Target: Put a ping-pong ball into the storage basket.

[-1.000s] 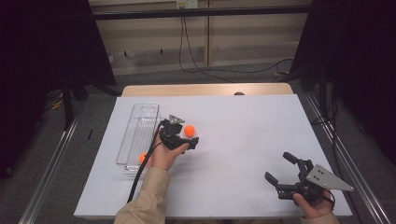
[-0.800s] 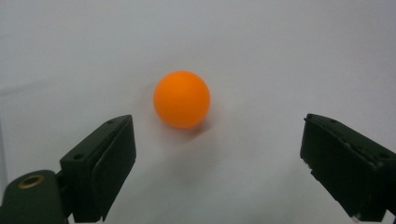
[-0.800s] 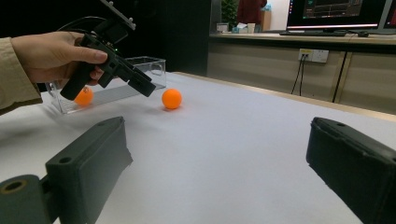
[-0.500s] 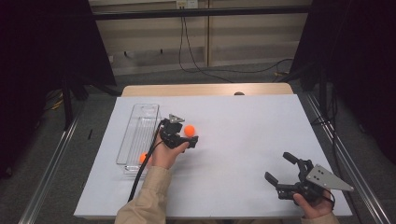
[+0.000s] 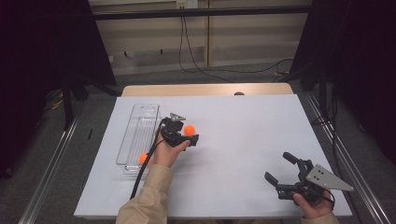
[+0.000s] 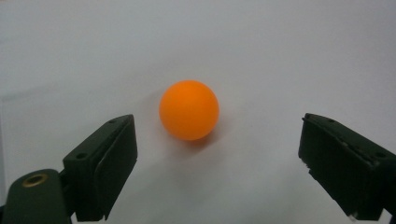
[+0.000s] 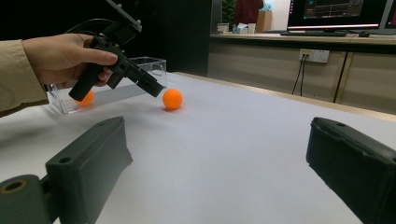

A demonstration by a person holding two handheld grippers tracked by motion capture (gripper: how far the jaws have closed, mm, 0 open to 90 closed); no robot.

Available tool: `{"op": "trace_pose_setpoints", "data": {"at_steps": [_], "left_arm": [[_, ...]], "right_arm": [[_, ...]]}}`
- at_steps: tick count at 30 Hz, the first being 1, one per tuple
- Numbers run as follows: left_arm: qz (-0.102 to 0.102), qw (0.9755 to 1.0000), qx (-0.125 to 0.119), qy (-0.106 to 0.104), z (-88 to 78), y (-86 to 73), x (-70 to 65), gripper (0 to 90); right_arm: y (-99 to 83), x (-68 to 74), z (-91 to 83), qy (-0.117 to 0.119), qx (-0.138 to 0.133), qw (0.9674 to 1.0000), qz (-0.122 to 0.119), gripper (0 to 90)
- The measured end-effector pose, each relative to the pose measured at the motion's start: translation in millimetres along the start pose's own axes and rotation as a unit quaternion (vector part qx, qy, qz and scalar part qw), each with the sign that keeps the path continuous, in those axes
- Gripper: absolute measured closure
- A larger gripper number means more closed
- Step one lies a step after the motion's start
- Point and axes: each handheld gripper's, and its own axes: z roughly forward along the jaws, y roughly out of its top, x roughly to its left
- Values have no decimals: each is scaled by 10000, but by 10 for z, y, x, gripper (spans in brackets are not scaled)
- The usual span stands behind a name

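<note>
My left tongs point(image 6: 212, 154) hang wide apart over the orange ball point(image 6: 189, 110), which sits loose on the white worktop point(image 5: 243, 140) beside the clear tray point(image 5: 140, 122). Clip it off-centre and it probably rolls away. Right tongs point(image 5: 285, 170) idle, also apart.

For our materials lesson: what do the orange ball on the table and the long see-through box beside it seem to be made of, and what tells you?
Orange ball: probably lightweight plastic; smooth, matte, evenly coloured, with only a soft sheen. Long box: likely clear rigid plastic such as acrylic, possibly glass; the table shows through its walls and its edges catch light.
</note>
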Motion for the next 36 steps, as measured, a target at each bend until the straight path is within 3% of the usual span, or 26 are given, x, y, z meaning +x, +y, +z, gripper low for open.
{"op": "trace_pose_setpoints", "data": {"at_steps": [18, 36], "left_arm": [[-36, 9999, 14, 161, 97, 15, 37, 147], [-119, 9996, 15, 269, 191, 14, 73, 263]], "right_arm": [[0, -1, 1, -3, -5, 10000, 13, 48], [1, 0, 2, -6, -2, 10000, 21, 48]]}}
